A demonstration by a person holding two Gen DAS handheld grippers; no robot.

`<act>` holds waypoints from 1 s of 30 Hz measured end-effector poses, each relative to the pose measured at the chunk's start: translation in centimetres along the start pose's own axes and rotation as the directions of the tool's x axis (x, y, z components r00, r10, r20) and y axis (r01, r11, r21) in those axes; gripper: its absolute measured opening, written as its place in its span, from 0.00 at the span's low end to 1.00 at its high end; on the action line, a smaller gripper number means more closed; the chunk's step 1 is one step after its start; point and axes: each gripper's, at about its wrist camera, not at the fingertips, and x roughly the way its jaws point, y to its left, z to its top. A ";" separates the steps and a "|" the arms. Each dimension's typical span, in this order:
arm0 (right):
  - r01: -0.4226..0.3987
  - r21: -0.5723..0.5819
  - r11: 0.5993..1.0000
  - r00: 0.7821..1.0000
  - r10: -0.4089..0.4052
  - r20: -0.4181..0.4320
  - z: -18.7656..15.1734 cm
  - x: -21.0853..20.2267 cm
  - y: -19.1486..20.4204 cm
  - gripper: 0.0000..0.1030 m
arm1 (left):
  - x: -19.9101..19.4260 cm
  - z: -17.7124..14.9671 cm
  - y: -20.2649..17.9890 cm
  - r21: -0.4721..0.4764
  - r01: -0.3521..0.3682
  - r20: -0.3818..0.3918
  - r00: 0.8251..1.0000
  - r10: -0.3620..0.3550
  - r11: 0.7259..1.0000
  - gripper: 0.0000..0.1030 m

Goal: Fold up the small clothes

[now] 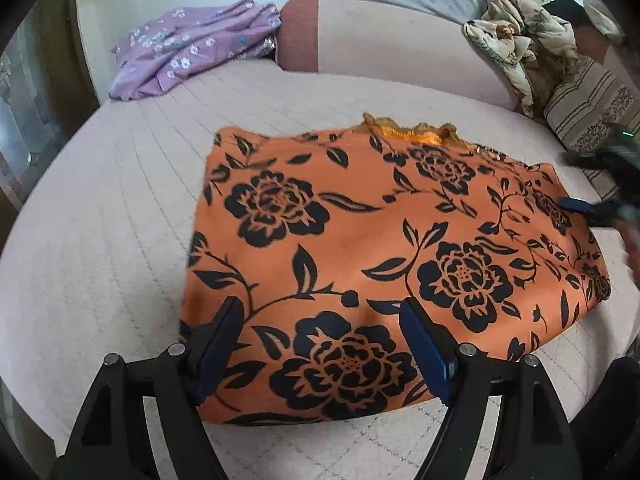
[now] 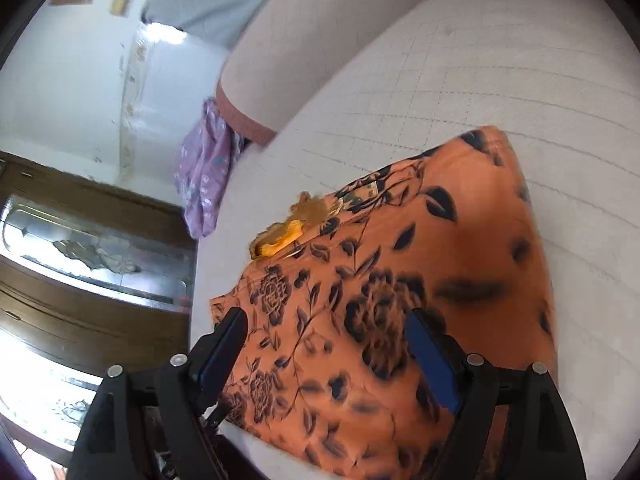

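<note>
An orange garment with black flower print (image 1: 360,248) lies folded flat on the pale quilted bed (image 1: 100,260). My left gripper (image 1: 320,320) is open, its fingers spread over the garment's near edge. My right gripper (image 2: 326,332) is open too, hovering over the garment (image 2: 400,300) from its other side; nothing sits between its fingers. The right gripper also shows blurred at the right edge of the left wrist view (image 1: 600,208), by the garment's far right edge. A frilly orange trim (image 1: 420,132) peeks out at the garment's back edge.
A purple flowered garment (image 1: 188,52) lies at the bed's back left. A pink bolster (image 1: 380,44) runs along the back. A crumpled cream patterned cloth (image 1: 516,48) and a striped pillow (image 1: 592,108) sit at the back right. A wooden door with glass (image 2: 92,248) stands beside the bed.
</note>
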 end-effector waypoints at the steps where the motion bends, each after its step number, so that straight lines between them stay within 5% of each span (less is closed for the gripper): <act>1: 0.093 0.019 0.995 0.996 -0.093 0.009 1.5 1.4 -1.4 0.81 | 0.5 0.0 0.0 -0.003 -0.011 -0.023 1.000 0.011 1.000 0.79; 3: 0.025 0.153 0.988 0.996 -0.039 0.084 3.6 1.4 -4.1 0.81 | 0.8 -0.2 0.1 -0.002 -0.011 -0.038 0.999 0.011 1.000 0.79; 5: 0.062 0.209 0.976 0.976 -0.103 0.193 5.2 -0.3 -5.0 0.81 | 0.7 -0.4 0.0 0.012 -0.017 -0.031 0.999 0.017 1.000 0.79; 8: 0.055 0.234 0.971 0.976 -0.101 0.191 5.0 -1.6 -4.9 0.81 | 0.7 -0.2 0.1 0.009 -0.015 -0.029 0.999 0.016 1.000 0.79; 12: 0.122 0.040 0.992 0.962 -0.128 0.241 -0.3 -5.7 -0.4 0.83 | 0.4 -0.1 0.1 -0.007 -0.004 -0.021 1.000 0.004 1.000 0.79; 16: -0.016 -0.010 1.000 0.989 0.017 0.150 -7.8 -6.6 1.5 0.93 | -0.5 -0.4 -0.3 -0.022 0.016 -0.010 1.000 -0.017 1.000 0.79; 18: -0.011 -0.044 0.999 0.997 0.014 0.076 -10.5 -5.2 0.8 0.93 | -0.9 -0.5 -0.6 -0.017 0.024 -0.003 1.000 -0.024 1.000 0.79; 20: 0.097 0.025 0.995 0.992 -0.099 0.072 -11.6 -4.4 -1.6 0.86 | -1.0 -0.7 -0.9 -0.005 0.020 -0.015 1.000 -0.020 1.000 0.79; 22: 0.027 0.149 0.989 0.984 -0.053 0.169 -12.4 -6.1 -2.9 0.86 | -1.4 -1.0 -0.7 0.002 0.006 -0.033 0.999 -0.006 1.000 0.79; 25: 0.037 0.103 0.994 0.965 -0.062 0.257 -13.5 -8.5 -0.5 0.88 | -2.7 -1.2 -0.2 -0.035 0.004 0.004 1.000 -0.004 0.999 0.79; 30: 0.002 0.163 0.987 0.977 -0.037 0.208 -17.6 -8.1 -0.7 0.89 | -3.3 -1.0 -0.7 -0.044 0.022 0.011 1.000 -0.021 0.999 0.79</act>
